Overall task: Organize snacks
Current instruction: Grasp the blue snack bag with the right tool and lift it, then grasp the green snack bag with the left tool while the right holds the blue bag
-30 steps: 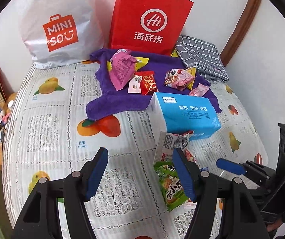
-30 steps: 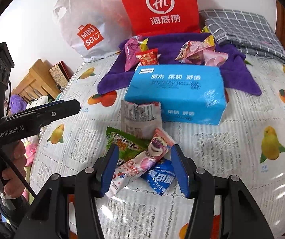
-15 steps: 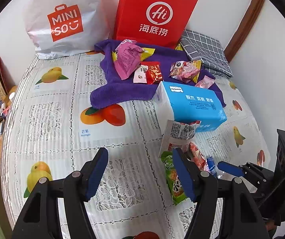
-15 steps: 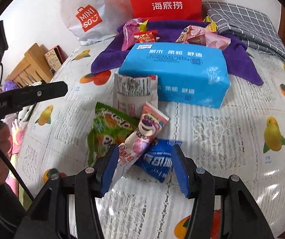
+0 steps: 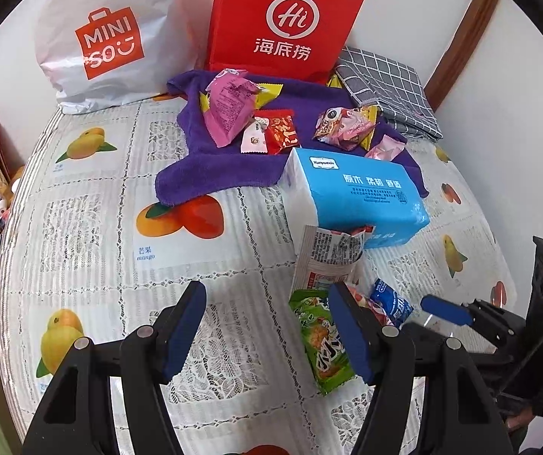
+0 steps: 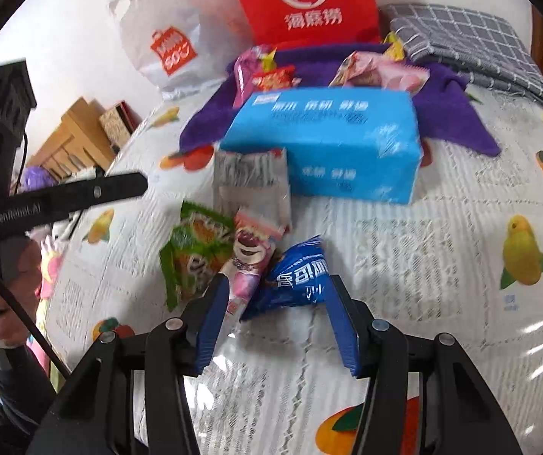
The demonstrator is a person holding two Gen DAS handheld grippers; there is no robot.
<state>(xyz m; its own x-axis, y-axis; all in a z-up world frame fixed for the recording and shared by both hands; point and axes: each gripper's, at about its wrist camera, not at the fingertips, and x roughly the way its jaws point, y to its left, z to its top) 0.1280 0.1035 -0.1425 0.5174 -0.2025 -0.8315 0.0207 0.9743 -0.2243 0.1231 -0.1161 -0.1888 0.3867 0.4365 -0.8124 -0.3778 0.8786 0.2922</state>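
Observation:
A small heap of snacks lies on the fruit-print tablecloth [image 5: 81,227]: a green packet [image 6: 191,254], a pink bear-print packet [image 6: 250,261] and a blue packet [image 6: 301,276]. My right gripper [image 6: 277,284] is open and low over them, the blue packet lying between its fingers without the pads pressing it. A silver packet [image 6: 250,185] leans on the blue tissue pack [image 6: 328,140]. My left gripper [image 5: 267,295] is open and holds nothing, just left of the green packet [image 5: 322,345]. More snacks, such as a pink packet [image 5: 229,106], rest on a purple towel [image 5: 203,178].
A red paper bag [image 5: 282,19] and a white Miniso bag [image 5: 108,38] stand against the back wall. A folded grey checked cloth [image 5: 385,91] lies at the back right. Wooden furniture [image 6: 74,140] sits beyond the table's left edge. A hand [image 6: 5,303] holds the left gripper.
My right gripper has sunk and moved forward onto the snack heap, so the blue packet now lies between its fingers. The left gripper has hardly moved.

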